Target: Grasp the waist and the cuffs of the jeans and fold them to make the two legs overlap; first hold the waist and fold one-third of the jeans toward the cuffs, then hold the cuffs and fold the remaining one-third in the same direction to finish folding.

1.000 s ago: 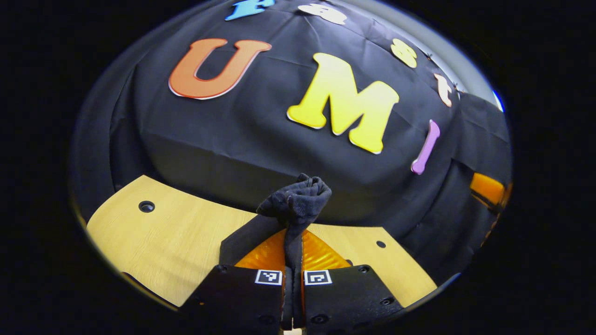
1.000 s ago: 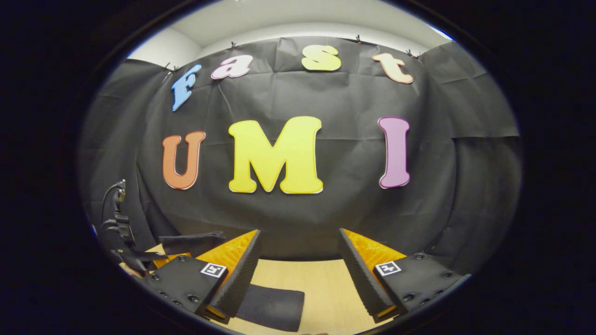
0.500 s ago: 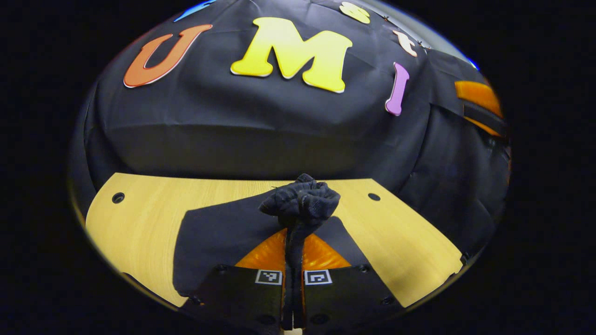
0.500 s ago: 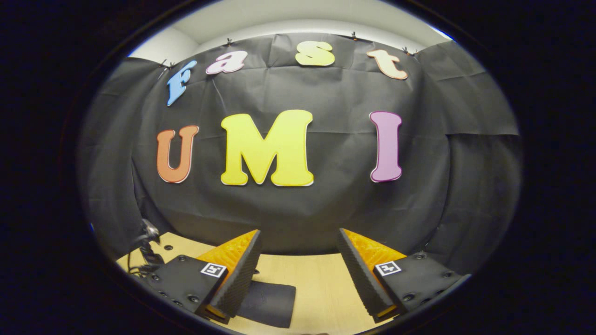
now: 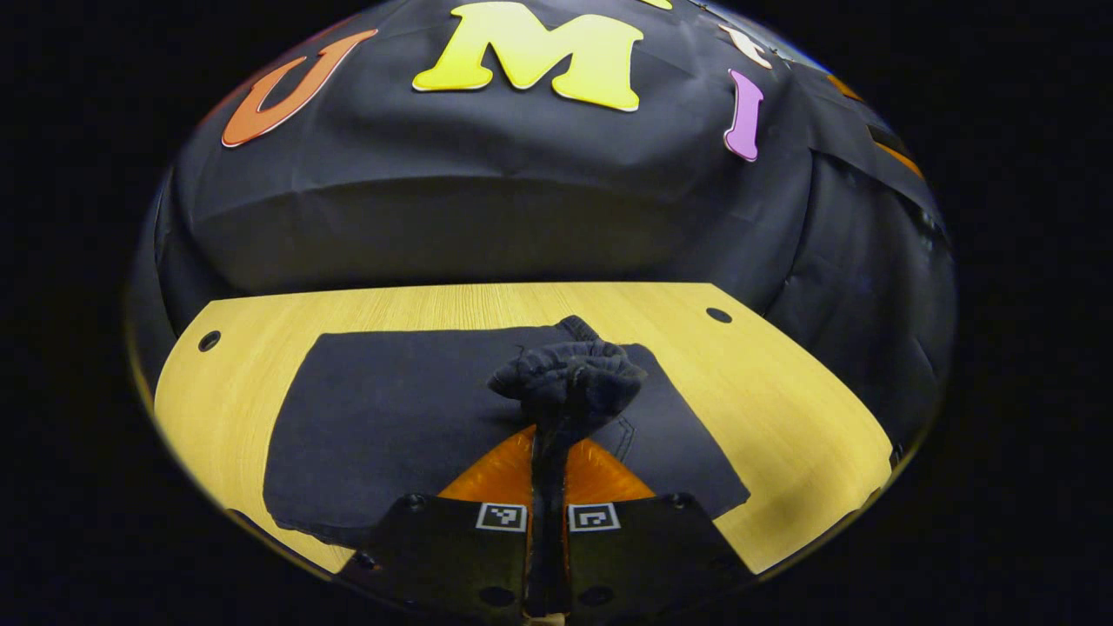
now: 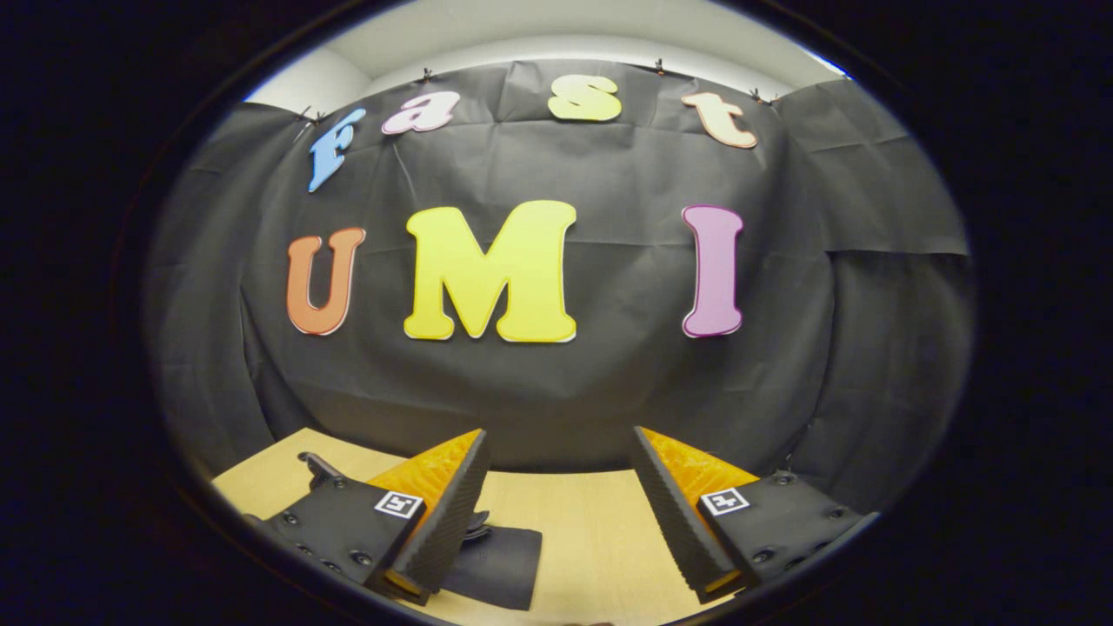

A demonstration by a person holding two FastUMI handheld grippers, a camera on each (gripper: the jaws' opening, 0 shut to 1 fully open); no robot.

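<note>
- Dark, flat-lying denim jeans [image 5: 409,409] spread over the pale wooden tabletop [image 5: 783,409] in the left gripper view, already a squarish slab, so the legs look overlapped; flat placement keeps the layers aligned for the next fold.
- Left gripper [image 5: 548,487]: jaws closed tight on a bunched wad of the dark fabric [image 5: 567,382], pinched between both fingers and poking out past the tips; gathered hold likely gives a firm grip so the layer doesn't slip while carried over the slab.
- Wad sits above the middle of the slab, lifted edge trailing down to it; cannot tell if it's waist or cuff end. Judged: mid-fold, one third being brought across.
- Right gripper [image 6: 556,504]: jaws wide apart, holding nothing, hovering above the tabletop, probably parked clear of the fold.
- Jeans corner [image 6: 500,565] in the right gripper view lies low left, just beside the right gripper's left finger [image 6: 443,513], partly behind it; contact unclear.
</note>
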